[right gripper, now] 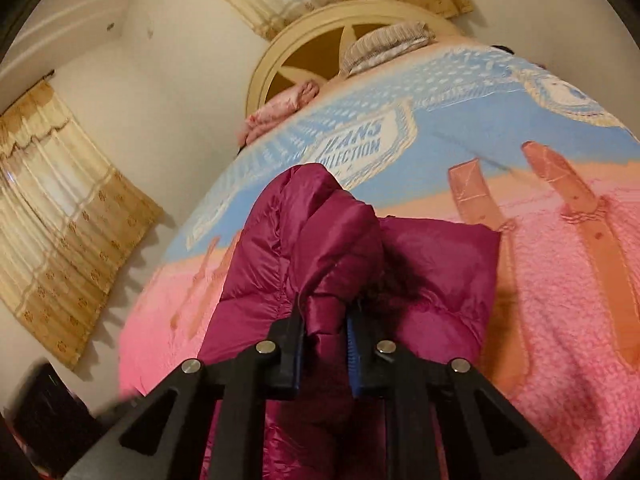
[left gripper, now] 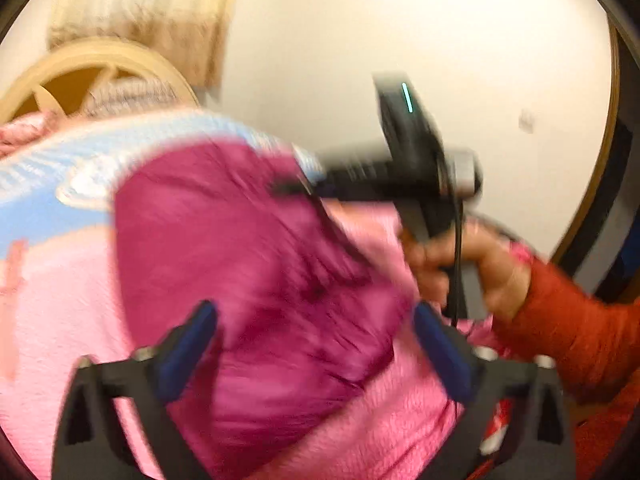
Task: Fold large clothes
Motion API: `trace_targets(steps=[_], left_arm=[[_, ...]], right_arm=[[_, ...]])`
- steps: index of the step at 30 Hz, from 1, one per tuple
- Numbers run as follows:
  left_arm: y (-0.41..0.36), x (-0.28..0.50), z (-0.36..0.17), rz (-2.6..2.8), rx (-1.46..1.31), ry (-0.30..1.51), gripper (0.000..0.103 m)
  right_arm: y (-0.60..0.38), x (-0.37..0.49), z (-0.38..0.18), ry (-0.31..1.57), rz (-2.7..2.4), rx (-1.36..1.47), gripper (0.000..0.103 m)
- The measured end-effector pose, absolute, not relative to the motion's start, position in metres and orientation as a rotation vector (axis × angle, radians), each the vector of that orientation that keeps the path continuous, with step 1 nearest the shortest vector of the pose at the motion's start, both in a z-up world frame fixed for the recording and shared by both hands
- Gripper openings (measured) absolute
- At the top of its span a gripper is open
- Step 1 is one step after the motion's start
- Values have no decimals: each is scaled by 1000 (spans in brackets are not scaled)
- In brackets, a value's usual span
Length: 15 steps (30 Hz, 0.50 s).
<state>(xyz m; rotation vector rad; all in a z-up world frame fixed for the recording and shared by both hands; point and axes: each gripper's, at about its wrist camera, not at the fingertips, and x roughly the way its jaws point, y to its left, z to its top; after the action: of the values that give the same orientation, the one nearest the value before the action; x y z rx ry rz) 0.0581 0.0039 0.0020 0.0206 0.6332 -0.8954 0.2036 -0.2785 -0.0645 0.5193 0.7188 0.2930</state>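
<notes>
A magenta puffer jacket [right gripper: 320,240] lies on a bed covered by a pink and blue blanket [right gripper: 560,280]. My right gripper [right gripper: 326,320] is shut on a fold of the jacket and lifts it off the bed. In the left wrist view the jacket [left gripper: 248,248] fills the middle, blurred by motion. My left gripper [left gripper: 316,332] is open just above the jacket, jaws wide apart, holding nothing. The right gripper [left gripper: 416,176] shows there at the right, held by a hand in a red sleeve [left gripper: 576,328].
A cream round headboard [right gripper: 280,52] stands at the far end with folded bedding [right gripper: 384,44] and a pink pillow [right gripper: 280,108]. Beige curtains [right gripper: 60,208] hang on the left wall. A dark object [right gripper: 48,412] sits at lower left.
</notes>
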Motion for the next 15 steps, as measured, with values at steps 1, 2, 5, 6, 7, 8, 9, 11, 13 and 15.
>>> trace_targets(steps=[1,2,5,6,7,8,9,11,13,15], left_arm=[[18,61,16,-899,-27,595,103],[28,68,28,-892,-73,576,103],[33,98,45,-790,-88,568,103],[27,110,46,-734,-58,568,103],[17,121,43,-683,-31,578,103],[6,133,39,-653,-14,599,103],[-5,139,31,-640,-6,620,103],[-29,156,12,-614,10,680,102],[-52,165,-7,-602,35,742,99],[-59,173,-24,-586,58,798,98]], right_arm=[[-282,199,-66,716,291,530,17],[-287,194,-69,714,282,544,17],[-294,177,-75,706,247,551,16],[-297,174,-77,702,234,554,16],[-300,170,-80,695,221,565,16],[-302,167,-83,693,212,576,16],[-303,166,-88,697,203,578,16],[-302,163,-96,711,161,557,17],[-305,159,-106,717,134,577,17],[-312,155,-115,719,108,613,17]])
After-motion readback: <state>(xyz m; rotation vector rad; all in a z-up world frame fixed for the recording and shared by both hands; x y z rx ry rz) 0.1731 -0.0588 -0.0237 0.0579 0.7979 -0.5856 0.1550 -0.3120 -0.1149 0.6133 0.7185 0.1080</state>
